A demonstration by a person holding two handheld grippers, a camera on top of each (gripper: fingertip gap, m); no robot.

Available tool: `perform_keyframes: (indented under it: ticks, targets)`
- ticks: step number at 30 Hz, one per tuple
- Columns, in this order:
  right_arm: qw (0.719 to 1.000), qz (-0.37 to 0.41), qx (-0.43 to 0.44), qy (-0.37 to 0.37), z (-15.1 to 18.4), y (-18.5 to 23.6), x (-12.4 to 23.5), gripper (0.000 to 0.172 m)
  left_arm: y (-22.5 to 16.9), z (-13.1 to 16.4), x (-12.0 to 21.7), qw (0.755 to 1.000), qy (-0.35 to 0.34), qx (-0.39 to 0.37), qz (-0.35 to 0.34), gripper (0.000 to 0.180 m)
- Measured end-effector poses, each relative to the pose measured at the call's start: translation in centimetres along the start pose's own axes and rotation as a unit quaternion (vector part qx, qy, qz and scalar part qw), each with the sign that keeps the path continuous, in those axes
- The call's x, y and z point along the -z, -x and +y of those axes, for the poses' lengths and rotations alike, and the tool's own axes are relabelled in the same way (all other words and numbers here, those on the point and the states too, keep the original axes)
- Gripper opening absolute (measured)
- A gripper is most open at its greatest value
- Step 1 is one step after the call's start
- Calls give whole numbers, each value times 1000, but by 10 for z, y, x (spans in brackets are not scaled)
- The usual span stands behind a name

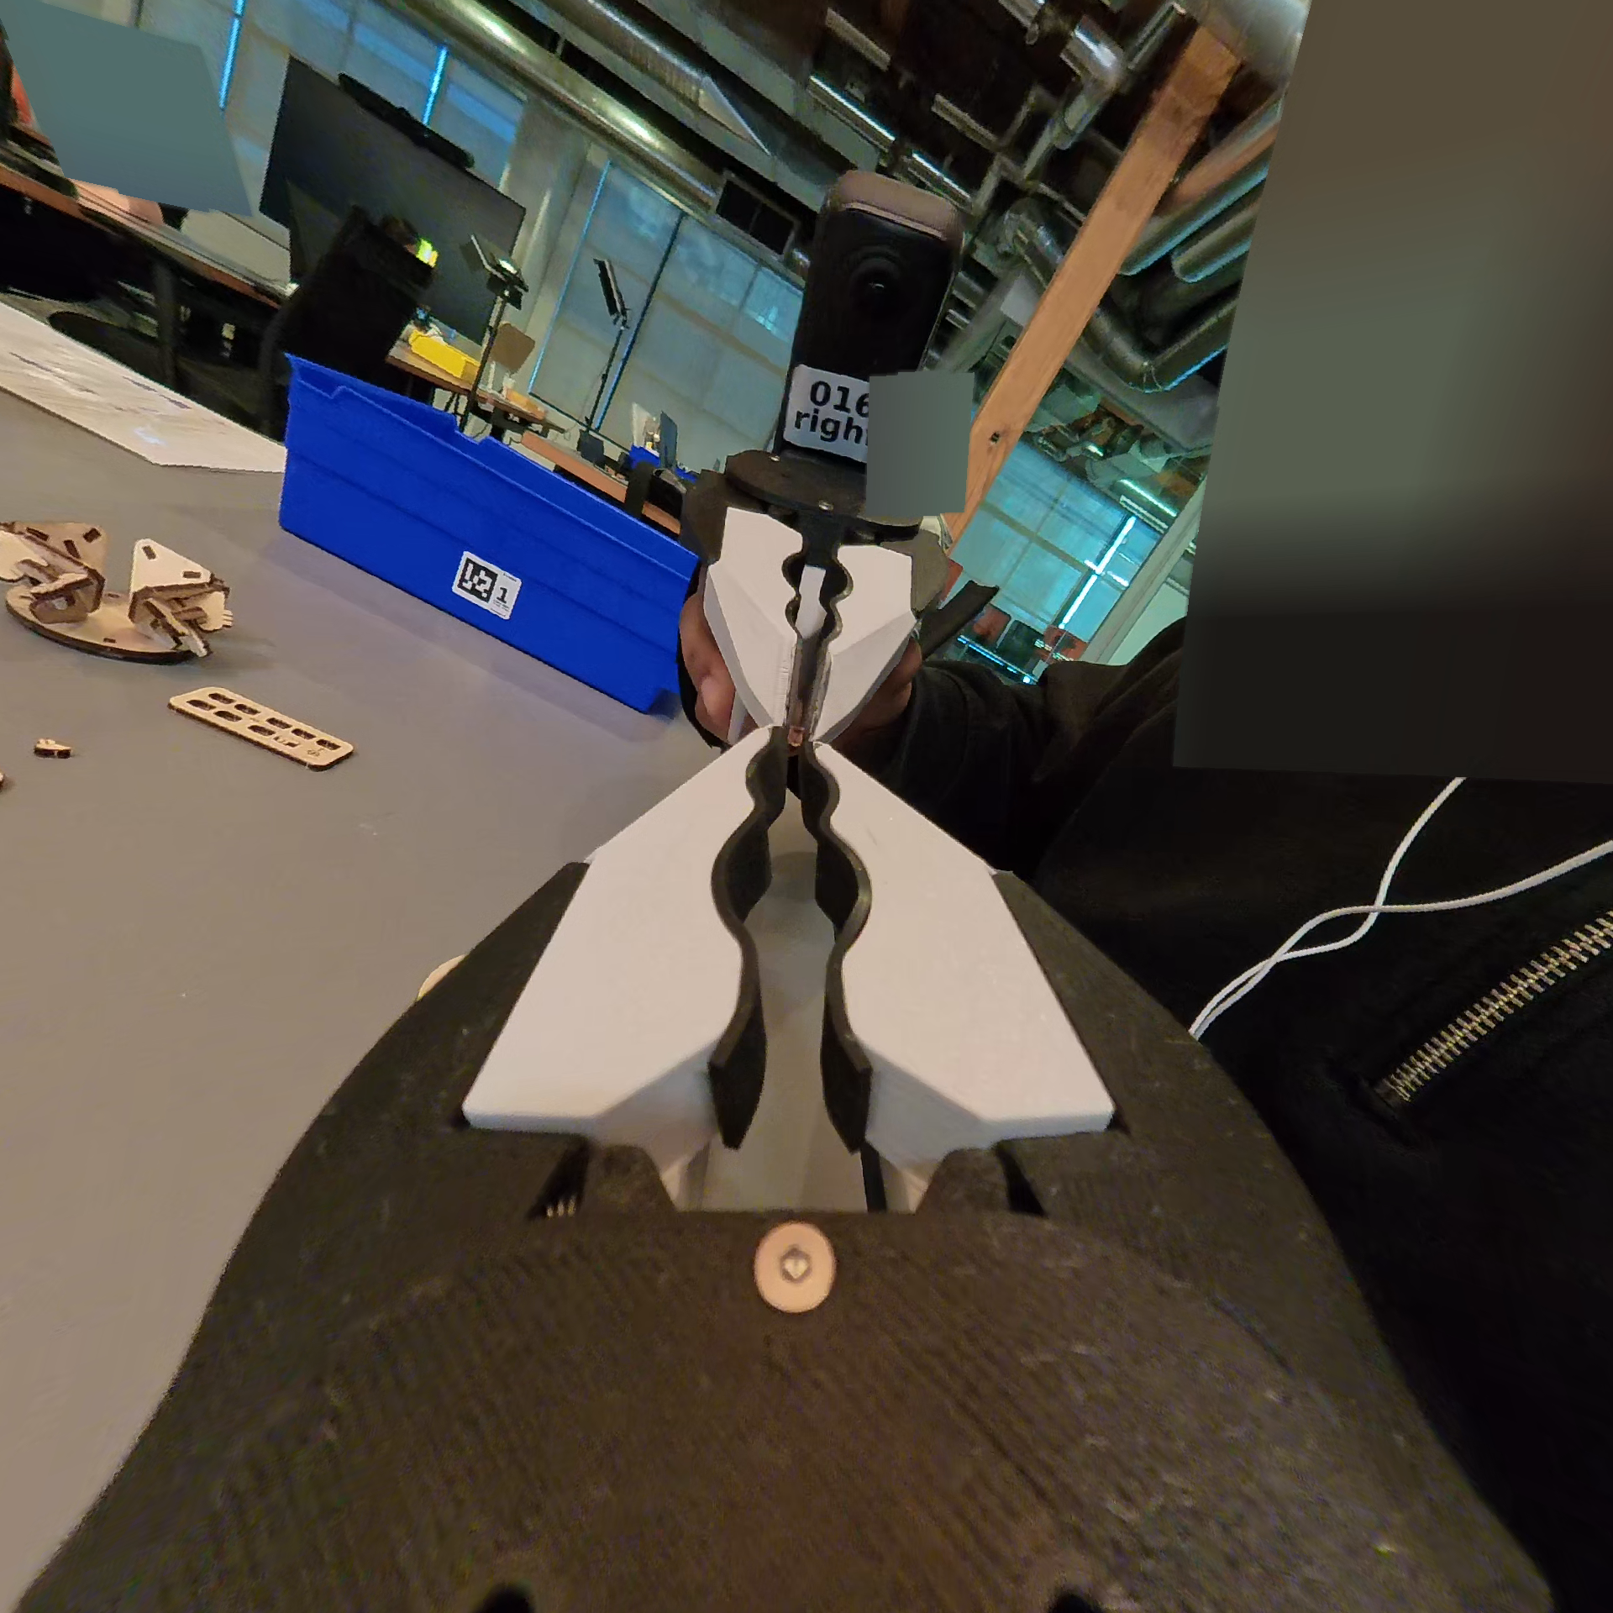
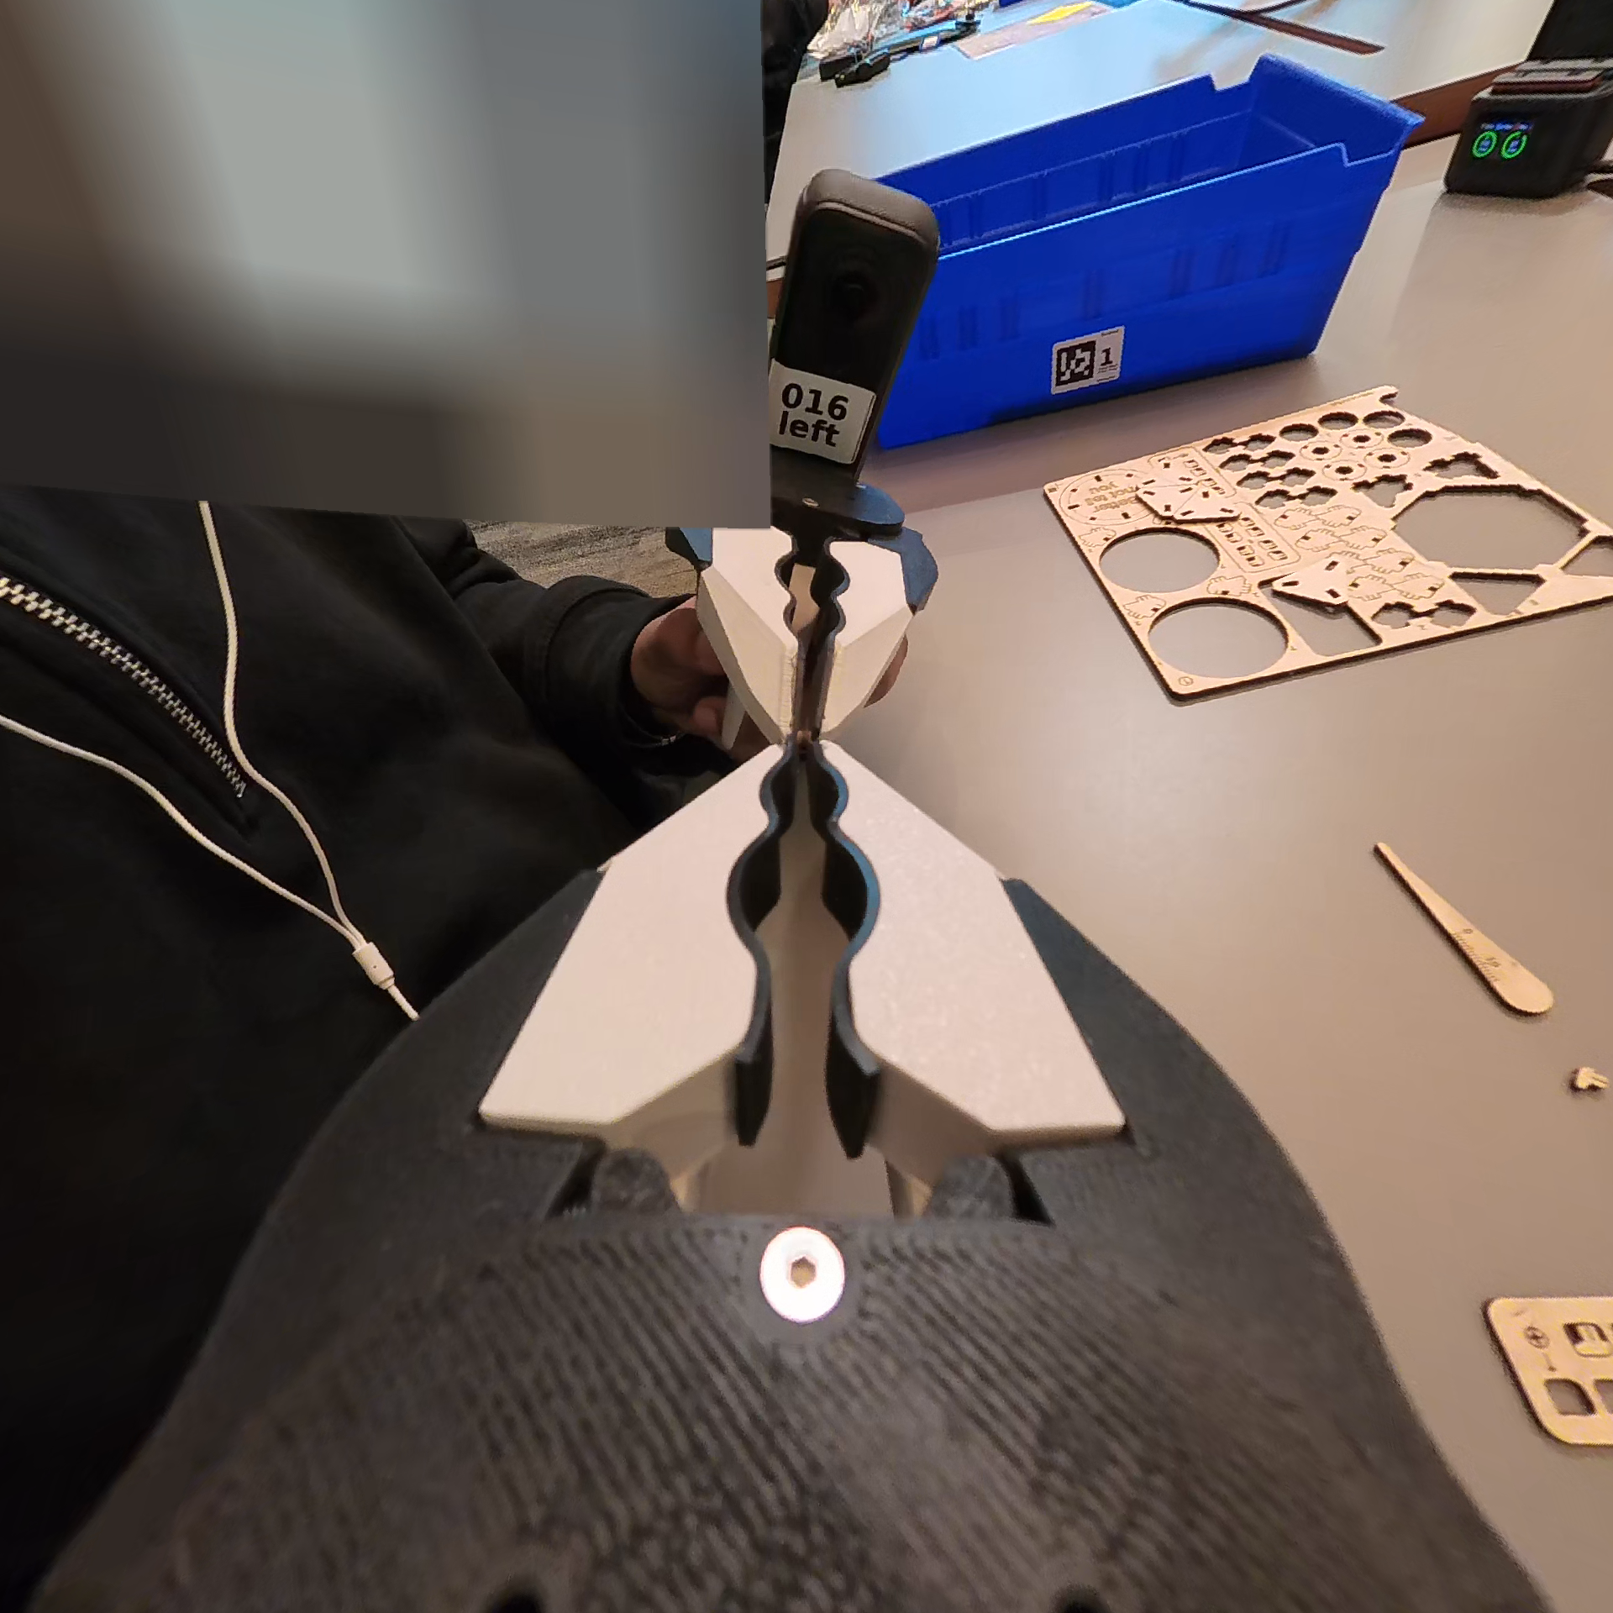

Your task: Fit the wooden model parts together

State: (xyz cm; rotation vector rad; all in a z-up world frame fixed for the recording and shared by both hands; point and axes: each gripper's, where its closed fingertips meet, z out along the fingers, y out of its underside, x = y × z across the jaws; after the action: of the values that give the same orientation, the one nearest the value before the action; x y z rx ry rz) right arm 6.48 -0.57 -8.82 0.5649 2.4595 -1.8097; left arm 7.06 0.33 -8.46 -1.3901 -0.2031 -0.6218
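My two grippers face each other tip to tip above the grey table (image 1: pixel 262 916). In the left wrist view my left gripper (image 1: pixel 790 758) is shut, and the right gripper (image 1: pixel 807 717) points straight at it, also shut. A tiny brown wooden piece (image 1: pixel 795 737) sits pinched where the two pairs of tips meet. In the right wrist view my right gripper (image 2: pixel 799 761) is shut, the left gripper (image 2: pixel 807 717) meets it, and the same small wooden piece (image 2: pixel 802 740) shows at the junction. A hand holds each gripper.
A blue bin (image 1: pixel 489 524) (image 2: pixel 1135 262) stands behind. A cut-out wooden sheet (image 2: pixel 1335 541), a wooden stick (image 2: pixel 1466 930) and a small card (image 2: pixel 1562 1370) lie to the right. A half-built wooden model (image 1: pixel 113 593) and a slotted strip (image 1: pixel 262 726) lie to the left. A person's black jacket (image 2: pixel 262 785) is close. Left and right tips are no more than a few centimetres apart.
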Motion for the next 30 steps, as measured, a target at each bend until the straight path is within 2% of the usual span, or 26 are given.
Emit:
perform_keyframes:
  ticks: [30]
  targets:
    - [999,14,33,5,0,1,-1,0,0,1,-1,1000,2,2,2,0]
